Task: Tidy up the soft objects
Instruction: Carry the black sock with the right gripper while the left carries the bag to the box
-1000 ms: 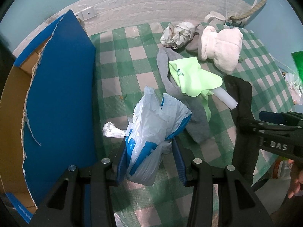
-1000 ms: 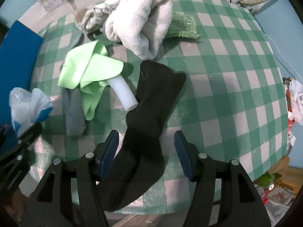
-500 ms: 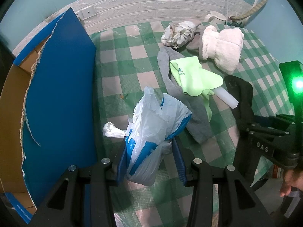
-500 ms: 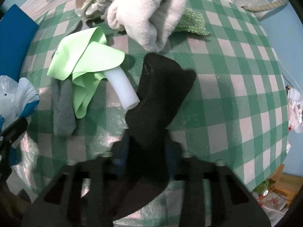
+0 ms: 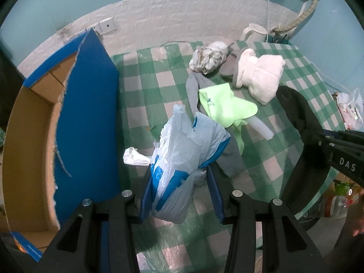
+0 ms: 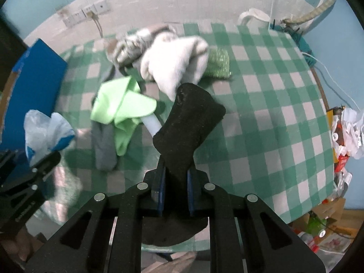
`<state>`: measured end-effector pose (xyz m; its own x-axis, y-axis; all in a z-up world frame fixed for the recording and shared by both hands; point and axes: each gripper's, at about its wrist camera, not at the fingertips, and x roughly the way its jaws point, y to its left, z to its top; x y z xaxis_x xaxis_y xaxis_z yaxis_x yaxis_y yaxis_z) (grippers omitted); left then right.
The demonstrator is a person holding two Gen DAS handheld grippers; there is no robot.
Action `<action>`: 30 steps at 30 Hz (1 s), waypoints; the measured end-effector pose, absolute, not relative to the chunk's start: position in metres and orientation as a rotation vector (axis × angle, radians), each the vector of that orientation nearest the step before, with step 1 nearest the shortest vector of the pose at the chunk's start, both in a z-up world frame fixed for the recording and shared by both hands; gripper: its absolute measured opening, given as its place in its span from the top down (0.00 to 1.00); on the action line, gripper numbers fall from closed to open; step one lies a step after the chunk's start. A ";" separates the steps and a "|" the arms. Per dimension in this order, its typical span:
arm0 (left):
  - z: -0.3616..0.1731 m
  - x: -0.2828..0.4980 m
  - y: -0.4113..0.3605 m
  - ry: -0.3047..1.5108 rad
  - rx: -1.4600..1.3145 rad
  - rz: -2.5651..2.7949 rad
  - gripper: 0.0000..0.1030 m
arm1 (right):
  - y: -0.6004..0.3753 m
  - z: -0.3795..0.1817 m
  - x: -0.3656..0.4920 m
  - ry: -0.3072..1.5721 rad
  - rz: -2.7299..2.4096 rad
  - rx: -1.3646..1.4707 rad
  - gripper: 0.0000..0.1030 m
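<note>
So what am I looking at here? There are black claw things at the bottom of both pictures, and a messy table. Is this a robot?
No robot: a person holds a two-finger gripper in each hand, and each picture comes from a wide-angle camera riding on one gripper.

In the left camera's picture, the left gripper holds a blue-and-white plastic bag between its fingers, beside an open cardboard box.

In the right camera's picture, the right gripper is closed on a black sock.

On the green checked tablecloth lie a lime-green cloth, a grey sock, a white tube, a white towel and a crumpled grey bundle.
</note>
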<state>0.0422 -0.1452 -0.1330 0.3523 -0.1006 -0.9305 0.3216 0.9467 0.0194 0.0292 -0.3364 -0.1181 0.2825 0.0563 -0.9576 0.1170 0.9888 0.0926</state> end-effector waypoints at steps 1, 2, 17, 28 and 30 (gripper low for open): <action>-0.130 0.041 -0.146 1.174 0.213 -0.277 0.57 | -0.350 -0.108 0.021 1.276 -0.035 0.154 0.87; -0.127 0.041 -0.145 1.167 0.213 -0.279 0.57 | -0.351 -0.103 0.020 1.266 -0.030 0.156 0.87; -0.084 0.036 -0.128 1.066 0.175 -0.249 0.57 | -0.336 -0.072 0.033 1.183 0.031 0.155 0.87; -0.055 0.032 -0.100 1.000 0.165 -0.211 0.57 | -0.302 -0.039 0.045 1.121 0.110 0.136 0.87; -0.051 0.032 -0.093 0.993 0.156 -0.202 0.57 | -0.295 -0.035 0.048 1.114 0.126 0.132 0.87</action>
<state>0.0324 -0.0930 -0.0509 0.5302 -0.0974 -0.8423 0.2396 0.9701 0.0387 0.0476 -0.2952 -0.0354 0.4354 0.1667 -0.8847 -0.0347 0.9851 0.1685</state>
